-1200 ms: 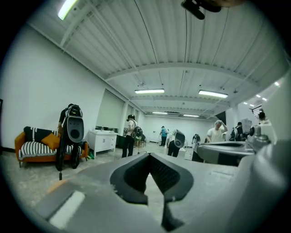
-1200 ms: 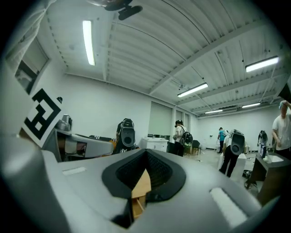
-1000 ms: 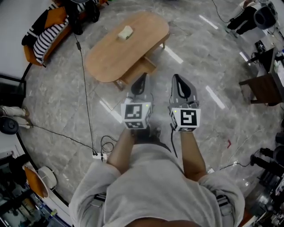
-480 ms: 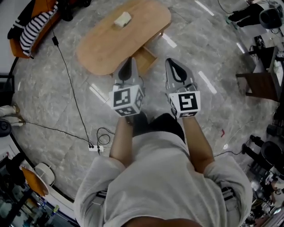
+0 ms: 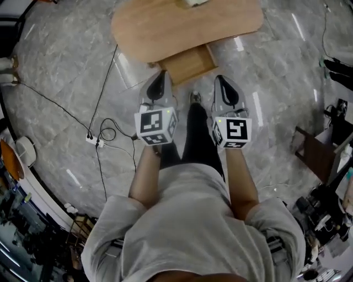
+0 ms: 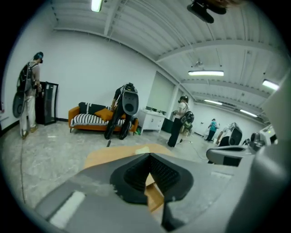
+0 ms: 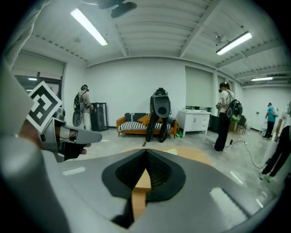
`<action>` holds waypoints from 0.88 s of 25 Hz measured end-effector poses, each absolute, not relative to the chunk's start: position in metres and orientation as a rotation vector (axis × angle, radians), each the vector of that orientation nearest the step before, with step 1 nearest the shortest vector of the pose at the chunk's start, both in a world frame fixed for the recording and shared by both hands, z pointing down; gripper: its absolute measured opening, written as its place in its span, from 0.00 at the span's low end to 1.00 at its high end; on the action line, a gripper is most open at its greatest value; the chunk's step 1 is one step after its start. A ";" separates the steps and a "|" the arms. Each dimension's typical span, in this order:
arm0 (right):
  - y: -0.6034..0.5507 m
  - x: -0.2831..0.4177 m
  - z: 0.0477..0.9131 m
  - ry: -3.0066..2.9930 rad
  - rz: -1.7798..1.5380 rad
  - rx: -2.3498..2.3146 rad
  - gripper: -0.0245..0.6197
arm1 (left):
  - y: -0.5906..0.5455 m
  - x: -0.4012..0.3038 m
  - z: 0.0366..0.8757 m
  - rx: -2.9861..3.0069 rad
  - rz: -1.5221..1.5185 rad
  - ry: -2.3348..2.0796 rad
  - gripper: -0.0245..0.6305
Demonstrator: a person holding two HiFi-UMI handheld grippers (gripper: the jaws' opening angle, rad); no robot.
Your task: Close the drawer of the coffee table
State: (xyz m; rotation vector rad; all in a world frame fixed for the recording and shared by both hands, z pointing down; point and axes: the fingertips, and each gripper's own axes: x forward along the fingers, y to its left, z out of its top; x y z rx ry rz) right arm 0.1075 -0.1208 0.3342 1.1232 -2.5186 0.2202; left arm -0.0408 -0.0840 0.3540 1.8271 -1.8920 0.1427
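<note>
Drawer [image 5: 187, 63] first: it stands pulled out from under the coffee table [image 5: 165, 27], jutting from the table's six o'clock edge toward us, with its wooden box bare to the head view. What shows of it looks empty; the far part is hidden beneath the surface.

We judge it to be a stiff, fairly light wooden box on runners. It should slide in without much force and will not give under a push. Nothing about it seems fragile, but it may skew and bind if shoved at one corner. No grip is called for. We would set the tips against the front panel, at its middle or one toward each end, and press straight toward twelve o'clock.

At twelve o'clock of the drawer, on the surface, lies a small pale object [image 5: 194, 2], well apart from the drawer front.

The left gripper [image 5: 161, 76] hangs near the drawer's seven o'clock corner, its fingers pressed together with nothing between them. The right gripper [image 5: 221, 81] hangs at about five o'clock of the drawer, its fingers also together and empty. From above we cannot tell whether either tip touches the wood.

Between the grippers shows a shoe [image 5: 194, 98]. Out at nine o'clock, a power strip [image 5: 92, 141] lies on the grey floor [image 5: 66, 82].
</note>
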 end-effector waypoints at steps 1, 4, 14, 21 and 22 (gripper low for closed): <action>-0.128 0.100 0.347 -2.534 0.238 1.064 0.05 | -0.084 -0.043 0.367 1.783 0.162 -1.912 0.07; -0.151 0.078 0.384 -2.569 0.253 0.901 0.05 | -0.090 -0.052 0.407 1.705 0.205 -1.951 0.07; -0.180 0.061 0.512 -2.521 0.222 0.560 0.05 | -0.085 -0.053 0.541 1.608 0.428 -1.904 0.07; -0.175 0.062 0.592 -2.438 0.274 0.491 0.05 | -0.083 -0.052 0.618 1.590 0.495 -1.827 0.07; -0.174 0.064 0.606 -2.419 0.273 0.477 0.05 | -0.081 -0.052 0.629 1.579 0.500 -1.817 0.07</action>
